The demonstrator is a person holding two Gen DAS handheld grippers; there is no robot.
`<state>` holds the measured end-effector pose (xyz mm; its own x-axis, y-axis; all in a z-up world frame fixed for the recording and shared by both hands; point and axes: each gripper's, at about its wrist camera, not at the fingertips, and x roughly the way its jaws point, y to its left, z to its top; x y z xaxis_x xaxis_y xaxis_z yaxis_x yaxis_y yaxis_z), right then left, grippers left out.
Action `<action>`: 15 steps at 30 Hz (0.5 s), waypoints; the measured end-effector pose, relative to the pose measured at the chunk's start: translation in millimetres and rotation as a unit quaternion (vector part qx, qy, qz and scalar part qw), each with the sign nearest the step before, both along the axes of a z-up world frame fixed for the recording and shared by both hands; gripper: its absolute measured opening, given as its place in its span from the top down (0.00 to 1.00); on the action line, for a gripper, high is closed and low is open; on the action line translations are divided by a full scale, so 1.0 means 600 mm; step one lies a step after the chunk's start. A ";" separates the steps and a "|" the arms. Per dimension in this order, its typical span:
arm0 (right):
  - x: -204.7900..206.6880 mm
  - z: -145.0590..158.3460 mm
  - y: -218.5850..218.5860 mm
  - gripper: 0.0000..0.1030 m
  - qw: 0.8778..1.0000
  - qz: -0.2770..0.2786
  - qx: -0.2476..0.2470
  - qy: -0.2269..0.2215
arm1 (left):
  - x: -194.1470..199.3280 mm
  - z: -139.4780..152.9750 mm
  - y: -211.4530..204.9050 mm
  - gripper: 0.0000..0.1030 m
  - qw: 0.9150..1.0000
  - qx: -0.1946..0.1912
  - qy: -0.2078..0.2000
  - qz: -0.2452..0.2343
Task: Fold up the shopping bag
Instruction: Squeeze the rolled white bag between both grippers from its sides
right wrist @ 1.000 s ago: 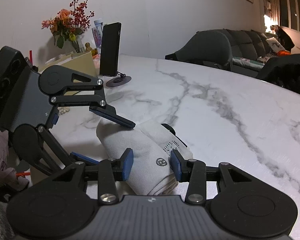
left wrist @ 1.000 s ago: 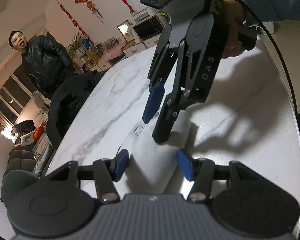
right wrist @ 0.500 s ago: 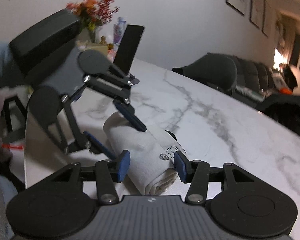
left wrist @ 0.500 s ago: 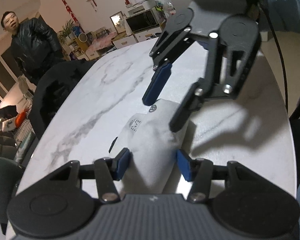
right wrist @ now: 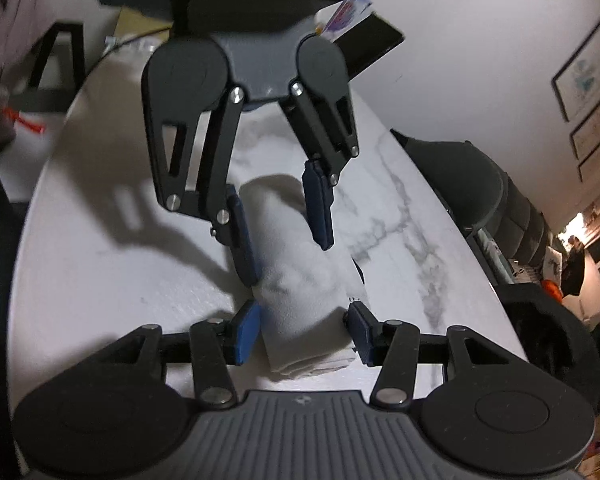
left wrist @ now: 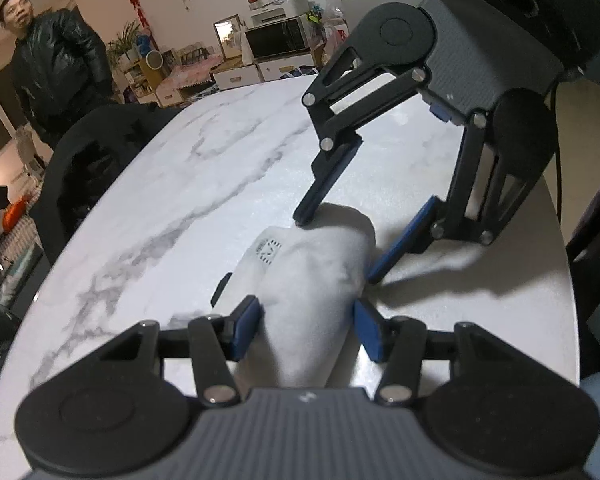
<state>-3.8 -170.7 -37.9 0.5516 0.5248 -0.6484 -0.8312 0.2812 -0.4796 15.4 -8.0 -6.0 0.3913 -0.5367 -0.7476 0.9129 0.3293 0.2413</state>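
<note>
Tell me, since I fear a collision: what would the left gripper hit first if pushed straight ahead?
Probably the rolled bag, already lying between its open fingers. Beyond the roll sits the right gripper, open astride the far end; depth is hard to judge.

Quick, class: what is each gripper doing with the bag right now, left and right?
Left gripper: open, its fingers straddling one end of the rolled white shopping bag.
Right gripper: open, straddling the opposite end of the roll.

A home: marble table [left wrist: 188, 184], microwave [left wrist: 278, 40], sofa [right wrist: 520, 216], framed pictures [right wrist: 584, 68].
</note>
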 end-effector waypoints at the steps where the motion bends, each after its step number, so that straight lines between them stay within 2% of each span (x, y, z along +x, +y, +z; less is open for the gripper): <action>1: 0.002 -0.001 0.002 0.52 1.000 0.002 -0.007 -0.001 | 0.003 -0.001 0.000 0.53 1.000 -0.001 0.003 0.001; 4: 0.007 -0.007 0.004 0.48 1.000 0.007 -0.021 0.001 | 0.007 -0.002 -0.001 0.53 1.000 -0.006 0.009 0.003; 7: 0.011 -0.012 0.007 0.47 1.000 0.006 -0.028 0.000 | 0.009 -0.003 -0.001 0.53 1.000 -0.008 0.012 0.005; 15: 0.041 -0.005 0.004 0.48 0.998 -0.006 -0.011 0.054 | 0.005 -0.006 -0.006 0.52 1.000 -0.004 0.000 0.004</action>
<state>21.1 -168.5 -41.1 0.4842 0.5033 -0.7157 -0.8749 0.2813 -0.3942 18.3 -11.8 -9.8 0.3950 -0.5404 -0.7430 0.9104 0.3385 0.2378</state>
